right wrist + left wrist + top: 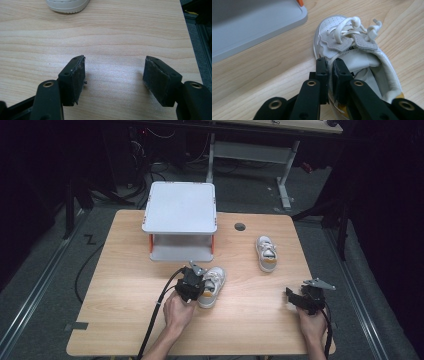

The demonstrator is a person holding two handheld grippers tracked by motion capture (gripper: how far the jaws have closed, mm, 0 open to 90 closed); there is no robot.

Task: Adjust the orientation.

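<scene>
Two small white shoes are sitting on the table (125,320), and you are gripping the near shoe (212,287) with your left gripper (192,281), its jaws clamped shut on the shoe's side wall by the heel. That shoe is lying just in front of the grey rack (180,215), near its lower shelf; the far shoe (266,254) is resting well apart to the right. Your right gripper (295,297) is waiting near the table's right edge, jaws standing wide with nothing between them. To move the held shoe cleanly, you are best keeping the pinch firm on that soft wall, lifting the sole clear of the wood before carrying, and steering the toe away from the rack's orange posts. The left gripper view is revealing what the high view is hiding: one pad (339,75) sitting inside the collar, the other outside, laces loose at the tongue. The right gripper view is catching the bare pads and the far shoe's sole at its top edge.
</scene>
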